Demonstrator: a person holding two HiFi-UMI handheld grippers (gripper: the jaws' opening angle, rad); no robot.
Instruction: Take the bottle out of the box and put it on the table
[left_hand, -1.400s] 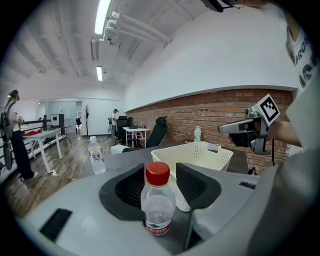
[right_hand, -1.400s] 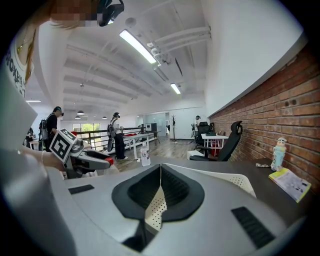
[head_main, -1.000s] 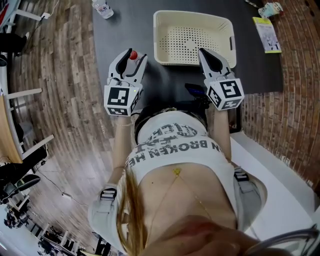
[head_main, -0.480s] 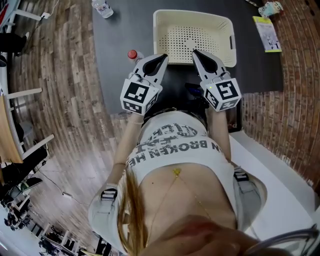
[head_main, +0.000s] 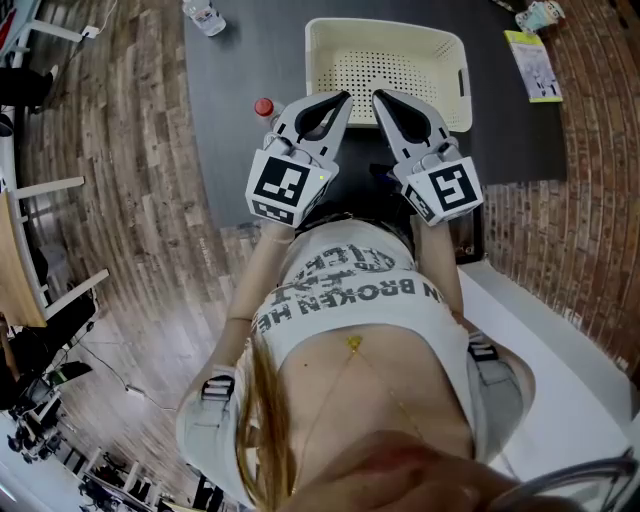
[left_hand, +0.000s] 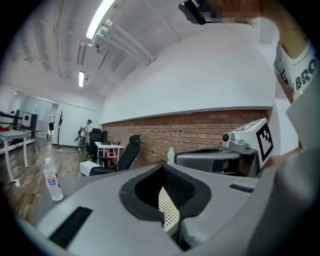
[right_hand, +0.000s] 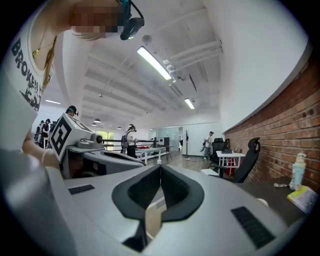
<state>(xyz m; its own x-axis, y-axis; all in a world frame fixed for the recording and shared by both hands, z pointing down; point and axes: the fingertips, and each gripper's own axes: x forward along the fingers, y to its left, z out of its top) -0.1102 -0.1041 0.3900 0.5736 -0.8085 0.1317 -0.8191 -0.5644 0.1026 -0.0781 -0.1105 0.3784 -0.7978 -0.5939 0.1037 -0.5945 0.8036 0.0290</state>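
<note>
The cream perforated box sits on the black table with nothing in it. A red-capped bottle stands upright on the table, left of the box's near corner. My left gripper is shut and empty, just right of that bottle and apart from it, over the box's near rim. My right gripper is close beside it, also shut and empty. In the left gripper view the shut jaws frame a bit of the box's perforated wall. In the right gripper view the gripper holds nothing.
A second clear bottle stands at the table's far left corner, also visible in the left gripper view. A leaflet and a small toy lie at the far right. A dark device sits at the near table edge.
The left gripper's open jaws, earlier around the red-capped bottle, have shut empty and moved right, leaving the bottle standing. The right gripper has drifted left and forward to the box's near rim.
</note>
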